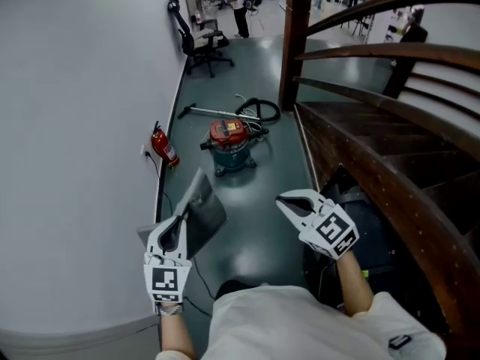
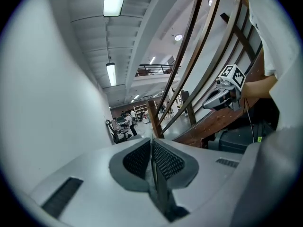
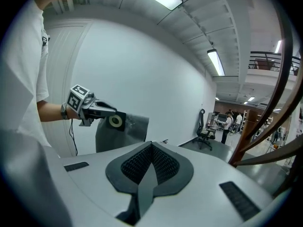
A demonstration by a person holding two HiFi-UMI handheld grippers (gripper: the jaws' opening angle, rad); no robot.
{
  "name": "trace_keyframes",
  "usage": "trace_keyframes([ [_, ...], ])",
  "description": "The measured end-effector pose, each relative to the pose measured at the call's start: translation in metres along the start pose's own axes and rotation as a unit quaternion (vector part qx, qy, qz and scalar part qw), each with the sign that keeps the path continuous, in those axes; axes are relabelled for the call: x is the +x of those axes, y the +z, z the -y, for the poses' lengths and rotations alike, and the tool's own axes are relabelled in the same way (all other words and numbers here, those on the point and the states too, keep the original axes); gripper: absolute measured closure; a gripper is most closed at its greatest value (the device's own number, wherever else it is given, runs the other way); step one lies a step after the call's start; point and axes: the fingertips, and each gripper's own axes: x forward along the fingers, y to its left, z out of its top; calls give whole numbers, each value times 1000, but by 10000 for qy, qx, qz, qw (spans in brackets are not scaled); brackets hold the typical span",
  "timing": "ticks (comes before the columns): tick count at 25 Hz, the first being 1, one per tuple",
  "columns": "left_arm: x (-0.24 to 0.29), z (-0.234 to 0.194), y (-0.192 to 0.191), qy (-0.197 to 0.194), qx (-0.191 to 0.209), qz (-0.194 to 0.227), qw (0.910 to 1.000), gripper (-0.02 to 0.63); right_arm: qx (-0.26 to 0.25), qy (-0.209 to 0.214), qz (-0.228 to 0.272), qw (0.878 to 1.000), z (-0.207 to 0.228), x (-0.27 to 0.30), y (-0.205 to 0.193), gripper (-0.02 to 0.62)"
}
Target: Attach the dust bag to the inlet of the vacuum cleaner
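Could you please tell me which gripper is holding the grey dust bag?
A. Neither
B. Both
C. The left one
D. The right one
C: the left gripper is shut on an edge of the dust bag; the right gripper is shut and empty.

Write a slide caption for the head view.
Left hand-held gripper holds a grey dust bag; the red-topped vacuum cleaner stands ahead on the floor beside stairs.
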Motion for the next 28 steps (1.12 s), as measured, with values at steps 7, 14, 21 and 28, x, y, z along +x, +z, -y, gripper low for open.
trace_keyframes([
  [7,39,3,8,-161,6,-41,9999,584,147,25,18,9999,33,14,-7,568],
  [14,109,-33,-10,-333,-70,-9,9994,584,136,-23,105,9998,85,67,-12,568],
  [21,199,-102,-17,-410,-120,-28,9991,584,250,-262,193,9992,153,151,14,568],
  [28,265,-168,-14,-412,-159,-43,9990,584,220,-387,368,9983,208,216,45,568],
])
